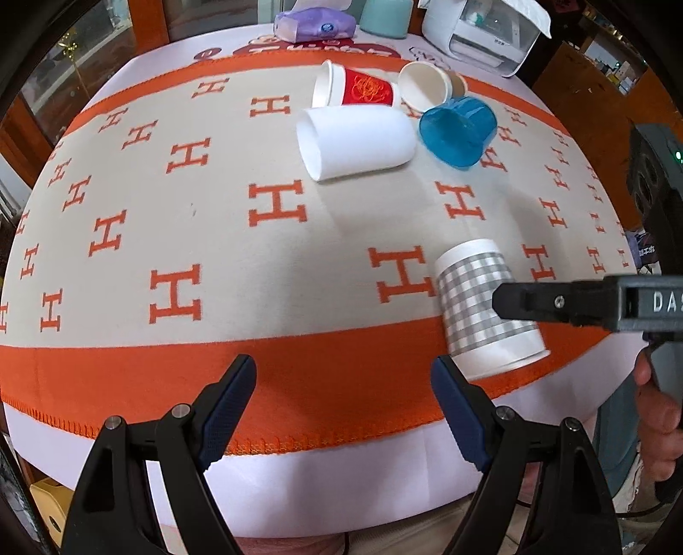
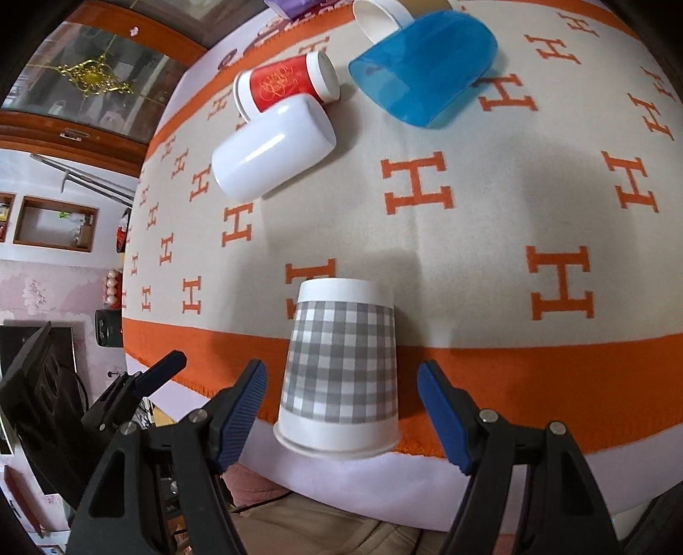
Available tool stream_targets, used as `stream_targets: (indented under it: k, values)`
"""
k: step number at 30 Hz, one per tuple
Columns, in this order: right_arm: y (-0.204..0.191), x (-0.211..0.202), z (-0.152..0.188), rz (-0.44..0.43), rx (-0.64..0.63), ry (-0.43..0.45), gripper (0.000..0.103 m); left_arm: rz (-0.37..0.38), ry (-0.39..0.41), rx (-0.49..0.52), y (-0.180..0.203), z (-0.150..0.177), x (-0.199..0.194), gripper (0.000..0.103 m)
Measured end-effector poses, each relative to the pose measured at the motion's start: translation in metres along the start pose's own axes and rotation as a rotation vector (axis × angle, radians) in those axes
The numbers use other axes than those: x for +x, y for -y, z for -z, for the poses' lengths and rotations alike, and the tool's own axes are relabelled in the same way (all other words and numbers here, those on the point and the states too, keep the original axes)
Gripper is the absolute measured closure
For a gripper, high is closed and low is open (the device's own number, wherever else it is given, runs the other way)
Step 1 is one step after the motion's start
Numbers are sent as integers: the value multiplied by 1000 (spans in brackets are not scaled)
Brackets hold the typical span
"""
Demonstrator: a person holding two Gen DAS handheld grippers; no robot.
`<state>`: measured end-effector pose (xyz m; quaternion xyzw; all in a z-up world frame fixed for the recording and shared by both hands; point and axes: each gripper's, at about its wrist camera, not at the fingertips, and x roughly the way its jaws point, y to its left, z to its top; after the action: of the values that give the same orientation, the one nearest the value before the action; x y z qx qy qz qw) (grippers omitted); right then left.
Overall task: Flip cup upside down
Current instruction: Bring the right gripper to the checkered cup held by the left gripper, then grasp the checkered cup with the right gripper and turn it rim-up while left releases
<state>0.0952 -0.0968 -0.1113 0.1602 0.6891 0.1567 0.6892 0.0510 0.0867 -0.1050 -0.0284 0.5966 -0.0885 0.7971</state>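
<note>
A grey-checked paper cup (image 2: 341,367) stands upside down, rim on the cloth, at the near edge of the table; it also shows in the left wrist view (image 1: 482,307). My right gripper (image 2: 341,401) is open, its fingers on either side of the cup without touching it. Its black finger shows in the left wrist view (image 1: 555,303) in front of the cup. My left gripper (image 1: 343,405) is open and empty, over the orange border left of the cup.
Further back lie a white cup (image 2: 273,149), a red-and-white paper cup (image 2: 286,83), a blue plastic cup (image 2: 422,64) and a brown-and-white paper cup (image 1: 429,85), all on their sides. A tissue pack (image 1: 313,23) and a white appliance (image 1: 482,30) stand at the far edge.
</note>
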Motion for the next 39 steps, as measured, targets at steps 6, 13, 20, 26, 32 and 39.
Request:
stream_targets:
  k: [6, 13, 20, 26, 32, 39]
  values:
    - [0, 5, -4, 16, -2, -24, 30, 20, -26, -26, -7, 3, 13, 20]
    - [1, 8, -6, 14, -4, -44, 30, -3, -10, -50, -14, 3, 17, 20]
    - [1, 11, -7, 11, -10, -64, 30, 1, -9, -52, -16, 4, 18, 20]
    - [1, 16, -10, 10, -8, -77, 30, 15, -10, -61, -19, 6, 17, 20]
    - [2, 18, -9, 13, -17, -82, 37, 17, -12, -66, -19, 5, 20, 20]
    - [1, 11, -7, -4, -31, -62, 42, 17, -25, -75, -20, 6, 25, 20]
